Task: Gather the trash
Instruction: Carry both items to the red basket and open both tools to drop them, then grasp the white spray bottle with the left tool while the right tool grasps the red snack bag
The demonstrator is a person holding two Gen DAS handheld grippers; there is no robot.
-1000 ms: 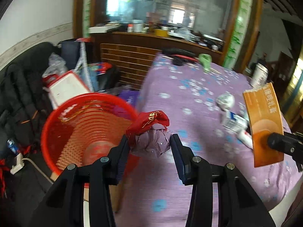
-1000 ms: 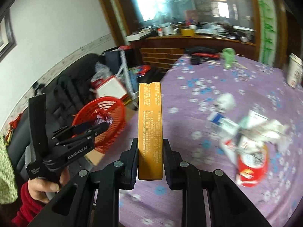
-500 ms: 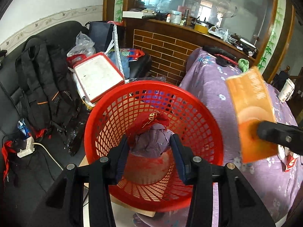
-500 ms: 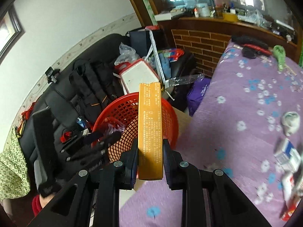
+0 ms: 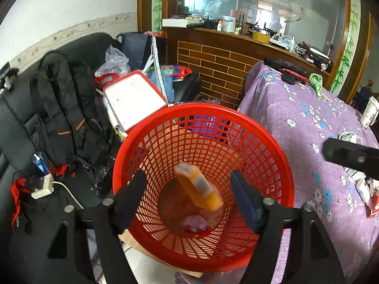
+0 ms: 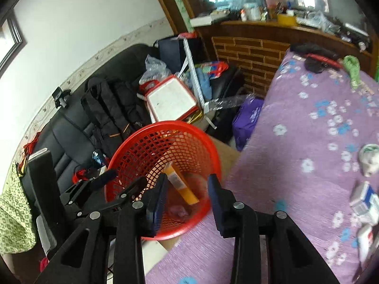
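Note:
A red mesh basket (image 5: 165, 127) stands beside the purple table. An orange box (image 5: 201, 189) is inside it, tilted, blurred. The crumpled purple and red wrapper (image 5: 195, 223) lies on the basket's bottom. My left gripper (image 5: 189, 196) is open and empty over the basket's mouth. My right gripper (image 6: 188, 197) is open and empty above the basket (image 6: 132, 149), where the orange box (image 6: 182, 187) also shows. More trash lies on the table: a white crumpled wad (image 6: 368, 158) and small cartons (image 6: 363, 203).
The purple flowered tablecloth (image 5: 308, 123) covers the table at right. A black sofa with a black backpack (image 5: 64, 108), a white red-rimmed box (image 5: 135, 97) and bags stands left of the basket. A brick counter (image 5: 220, 68) is behind. A paper cup (image 5: 369, 112) stands at far right.
Both grippers opened over the basket. The wrapper dropped from the left gripper to the basket's bottom. The orange box left the right gripper and is falling into the basket.

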